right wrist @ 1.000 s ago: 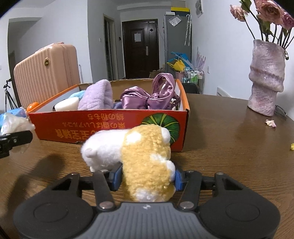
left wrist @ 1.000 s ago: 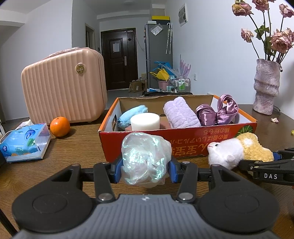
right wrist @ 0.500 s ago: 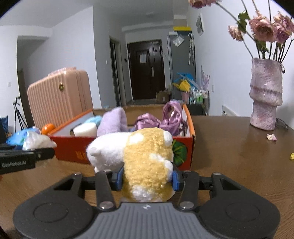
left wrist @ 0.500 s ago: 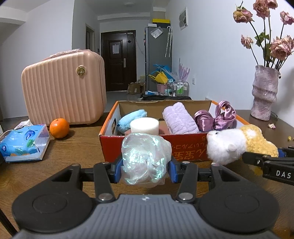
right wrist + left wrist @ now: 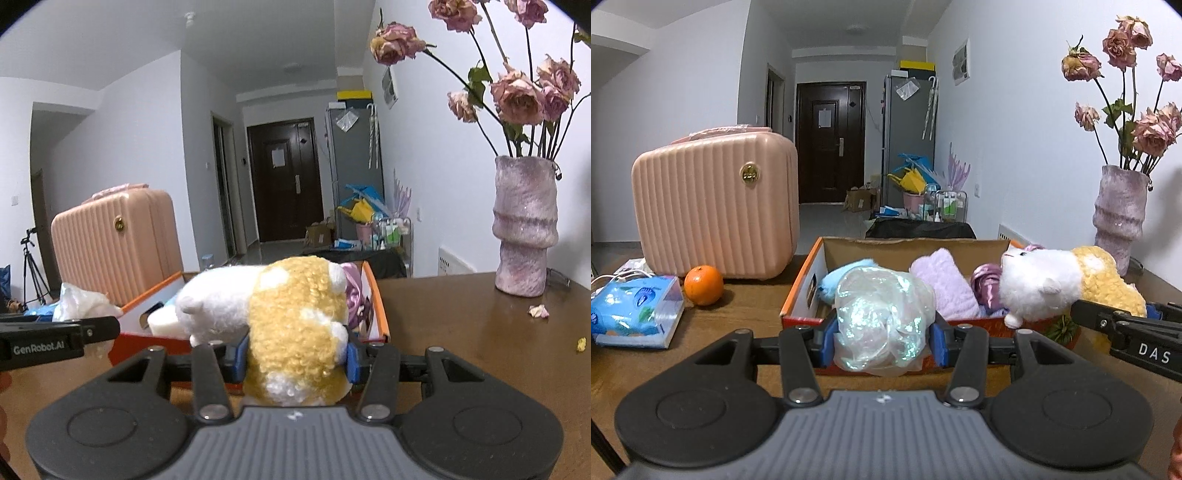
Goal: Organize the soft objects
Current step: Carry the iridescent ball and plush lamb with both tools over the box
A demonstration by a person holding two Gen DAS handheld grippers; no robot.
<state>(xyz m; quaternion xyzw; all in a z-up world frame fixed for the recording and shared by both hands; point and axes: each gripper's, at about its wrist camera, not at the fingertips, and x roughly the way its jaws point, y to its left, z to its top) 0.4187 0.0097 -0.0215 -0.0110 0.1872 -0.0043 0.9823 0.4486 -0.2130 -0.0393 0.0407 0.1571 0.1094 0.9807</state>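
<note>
Both tools grip loads before the box (image 5: 827, 254): left tool (image 5: 882, 328) clamps a plastic wad (image 5: 882, 317), right tool (image 5: 295, 354) a plush toy (image 5: 295, 325) lying crosswise over its near edge.

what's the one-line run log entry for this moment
left gripper: shut on crumpled plastic bag | right gripper: shut on plush toy | both held near cardboard box | not yet released

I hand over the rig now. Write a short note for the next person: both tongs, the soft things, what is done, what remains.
Left tongs: shut on the crumpled plastic bag, at the box's near wall.
Right tongs: shut on the plush toy, raised near the box's right end.
Done: blue cloth, lilac towel and purple satin piece lie in the cardboard box.
Left: put bag and toy into the box.
</note>
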